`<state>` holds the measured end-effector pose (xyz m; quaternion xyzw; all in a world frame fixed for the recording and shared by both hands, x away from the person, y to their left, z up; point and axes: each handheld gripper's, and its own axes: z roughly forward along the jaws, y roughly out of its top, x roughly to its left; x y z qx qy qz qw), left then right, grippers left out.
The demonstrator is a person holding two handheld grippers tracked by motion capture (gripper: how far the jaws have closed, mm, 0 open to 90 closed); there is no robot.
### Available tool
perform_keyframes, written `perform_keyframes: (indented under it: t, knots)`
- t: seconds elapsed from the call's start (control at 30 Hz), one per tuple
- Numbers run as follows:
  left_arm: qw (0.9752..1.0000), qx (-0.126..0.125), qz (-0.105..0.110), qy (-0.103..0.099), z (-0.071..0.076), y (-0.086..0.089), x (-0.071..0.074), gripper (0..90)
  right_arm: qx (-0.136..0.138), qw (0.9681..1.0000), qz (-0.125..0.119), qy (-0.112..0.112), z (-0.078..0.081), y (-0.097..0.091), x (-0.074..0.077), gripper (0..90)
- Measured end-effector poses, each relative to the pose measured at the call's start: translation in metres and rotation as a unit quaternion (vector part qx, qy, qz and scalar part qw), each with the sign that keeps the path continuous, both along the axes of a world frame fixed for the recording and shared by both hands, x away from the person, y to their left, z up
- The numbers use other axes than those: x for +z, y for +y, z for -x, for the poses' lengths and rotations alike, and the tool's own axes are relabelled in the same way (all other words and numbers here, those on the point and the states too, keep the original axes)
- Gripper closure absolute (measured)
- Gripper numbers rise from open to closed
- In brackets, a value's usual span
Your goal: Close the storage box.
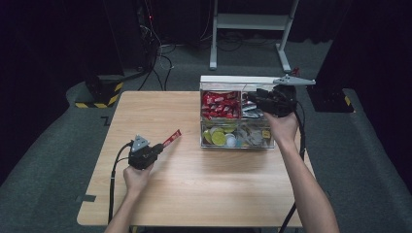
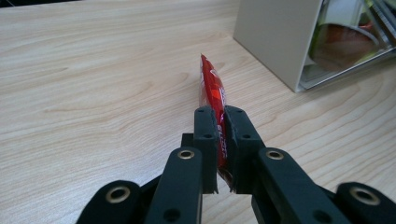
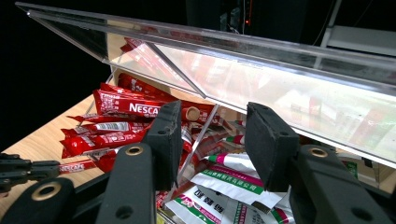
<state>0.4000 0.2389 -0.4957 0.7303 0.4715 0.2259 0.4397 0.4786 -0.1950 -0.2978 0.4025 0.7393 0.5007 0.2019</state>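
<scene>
- Holding a red coffee stick sachet (image 2: 213,91) in the left hand-held gripper (image 2: 219,149), jaws clamped on its lower end; sachet is low over the bare tabletop (image 1: 194,179), left of the clear organiser box (image 1: 237,138), well apart from it.
- Right hand-held gripper (image 3: 212,140) is at the box's back right compartment, jaws apart, nothing pinched; white and green sachets (image 3: 233,179) lie just below the pads.
- Step, my read: one stick is out of the box and being brought to the tabletop; right side is lining up for a pick.
- Next move calls for setting the sachet flat, then releasing.
- In the way: raised clear lid (image 3: 261,60) hangs right above the right jaws, and the clear divider (image 3: 198,140) sits between them. Red sachet pile (image 1: 219,104) fills the back left compartment.
</scene>
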Motion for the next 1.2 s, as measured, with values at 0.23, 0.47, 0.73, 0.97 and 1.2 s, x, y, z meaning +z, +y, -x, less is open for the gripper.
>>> perform_keyframes:
  t: [0.23,0.47,0.73,0.97,1.2]
  knots:
    - [0.9999,0.002,0.01,0.003,-0.003,-0.004,-0.006,84.0,0.001,1.0,-0.003,0.002,0.0,-0.001,0.0,56.3]
    - [1.0,0.007,0.002,0.005,-0.004,-0.003,-0.011,83.9,-0.003,0.9999,0.014,-0.007,0.002,0.002,0.001,56.3]
    - [0.9998,0.005,-0.005,0.017,-0.005,-0.005,-0.016,83.4,-0.004,0.9999,0.01,-0.005,0.003,0.002,0.001,55.9]
    - [0.9994,0.009,-0.009,0.033,-0.007,-0.004,-0.016,82.9,-0.007,0.9995,0.029,-0.008,0.005,0.005,0.006,55.0]
    - [0.9989,0.007,-0.024,0.041,-0.006,-0.007,-0.02,82.6,-0.006,0.9995,0.031,-0.008,0.004,0.007,0.004,54.8]
